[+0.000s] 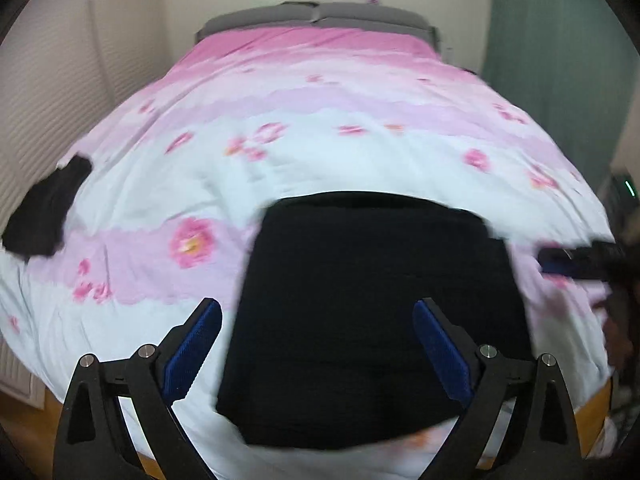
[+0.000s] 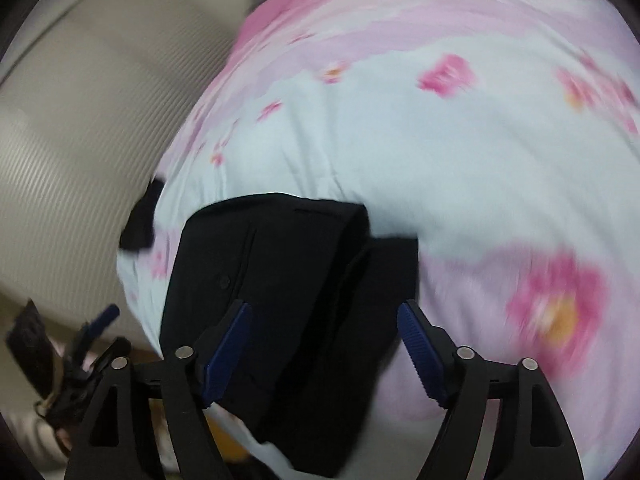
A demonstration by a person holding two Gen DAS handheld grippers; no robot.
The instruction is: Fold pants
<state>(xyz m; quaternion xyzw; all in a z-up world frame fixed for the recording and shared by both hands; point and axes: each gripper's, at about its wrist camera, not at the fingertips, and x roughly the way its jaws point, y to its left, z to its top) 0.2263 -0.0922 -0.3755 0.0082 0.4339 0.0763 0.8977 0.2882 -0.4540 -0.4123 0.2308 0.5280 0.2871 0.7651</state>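
Observation:
The black pants (image 1: 372, 312) lie folded into a rectangle on the pink and white floral bedspread (image 1: 320, 112) near the bed's front edge. My left gripper (image 1: 316, 312) is open and empty, hovering above the pants' near part. My right gripper (image 2: 324, 320) is open and empty, above the folded pants (image 2: 280, 280), which show a button and layered folds. The right gripper also shows in the left wrist view (image 1: 576, 264) at the right edge of the bed. The left gripper shows in the right wrist view (image 2: 92, 332) at the lower left.
Another black garment (image 1: 44, 212) lies at the bed's left edge; it also shows in the right wrist view (image 2: 140, 220). Grey pillows (image 1: 316, 16) sit at the head. A ribbed white wall (image 1: 36, 120) runs along the left, a green curtain (image 1: 560, 60) on the right.

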